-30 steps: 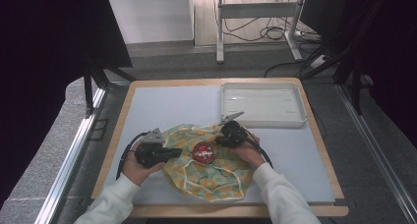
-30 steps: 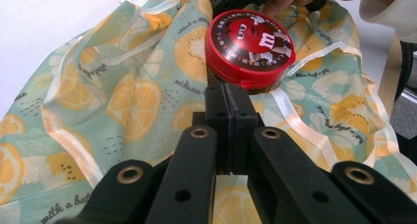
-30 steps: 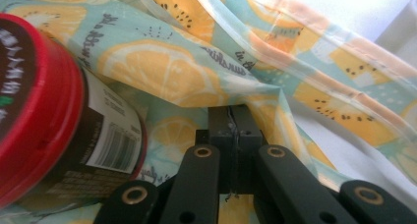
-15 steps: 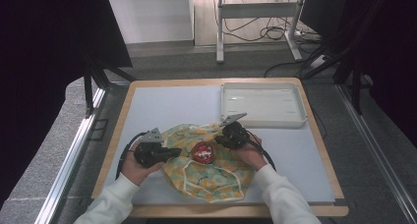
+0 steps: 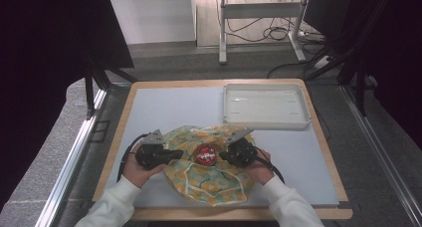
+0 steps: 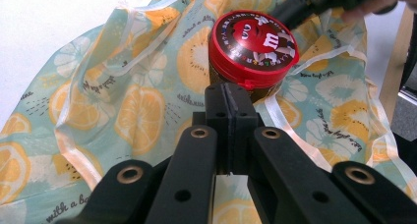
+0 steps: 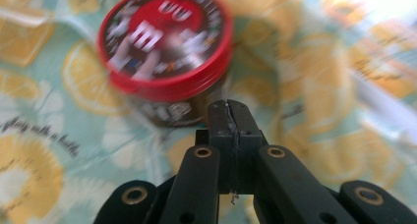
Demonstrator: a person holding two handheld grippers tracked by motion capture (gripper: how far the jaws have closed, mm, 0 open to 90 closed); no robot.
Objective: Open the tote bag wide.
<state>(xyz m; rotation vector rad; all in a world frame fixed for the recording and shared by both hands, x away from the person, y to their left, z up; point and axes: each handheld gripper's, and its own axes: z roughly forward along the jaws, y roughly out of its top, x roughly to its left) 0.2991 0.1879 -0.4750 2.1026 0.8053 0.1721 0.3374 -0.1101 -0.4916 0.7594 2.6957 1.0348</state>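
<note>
Jaws pressed together and empty, the left gripper rests on the lemon-print cloth, pointing at the red-lidded candy jar at the cloth's middle. Right of the jar, the right gripper is likewise clamped on nothing. Further right, a white tray sits on the grey mat.

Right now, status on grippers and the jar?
Left gripper shut, empty. Right gripper shut, empty. Red-lidded jar upright on fruit-print cloth, between them. Nothing blocking.
</note>
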